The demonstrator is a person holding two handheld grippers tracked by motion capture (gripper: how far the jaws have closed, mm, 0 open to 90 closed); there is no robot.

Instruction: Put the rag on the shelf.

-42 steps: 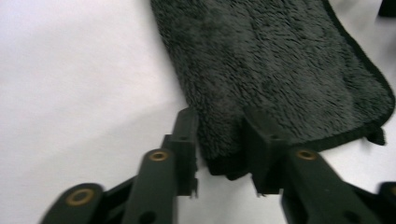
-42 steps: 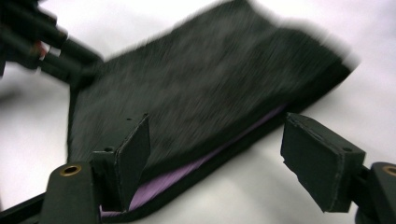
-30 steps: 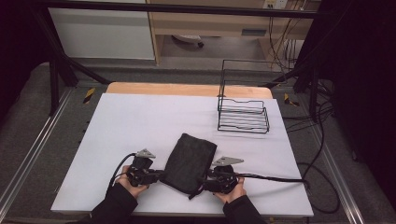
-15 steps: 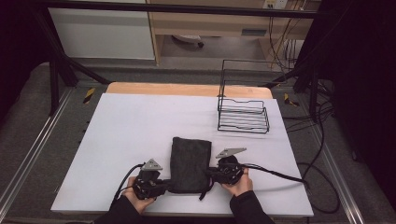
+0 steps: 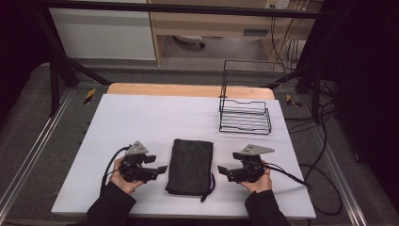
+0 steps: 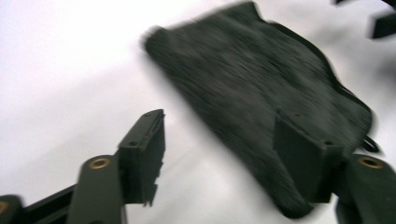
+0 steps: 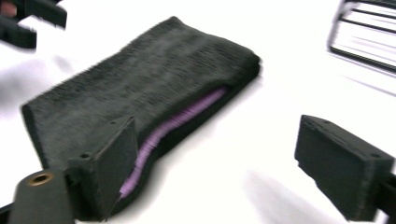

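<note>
A black folded cloth (image 5: 190, 165) lies flat on the white table (image 5: 155, 117), with a dark cord (image 5: 209, 187) trailing from its near right corner. My left gripper (image 5: 157, 165) hovers just left of the cloth. My right gripper (image 5: 228, 163) hovers just right of it. The jaws of both have just been opening and press on nothing. In the left gripper view the gripper (image 6: 224, 149) stands open, and the cloth (image 6: 261, 84) lies ahead to the right. In the right gripper view the gripper (image 7: 224, 158) is open beside the cloth (image 7: 140, 84), which shows a purple inner edge (image 7: 177, 123).
A black wire rack (image 5: 244, 113) stands at the back right of the table, and its edge (image 7: 369, 37) appears in the right gripper view. Cables (image 5: 320, 174) run off the table's right side. Metal rails flank the table.
Both grippers have let go of the cloth's near corners and drawn apart to either side. The cloth, tilted a second ago, now lies squared and still.
</note>
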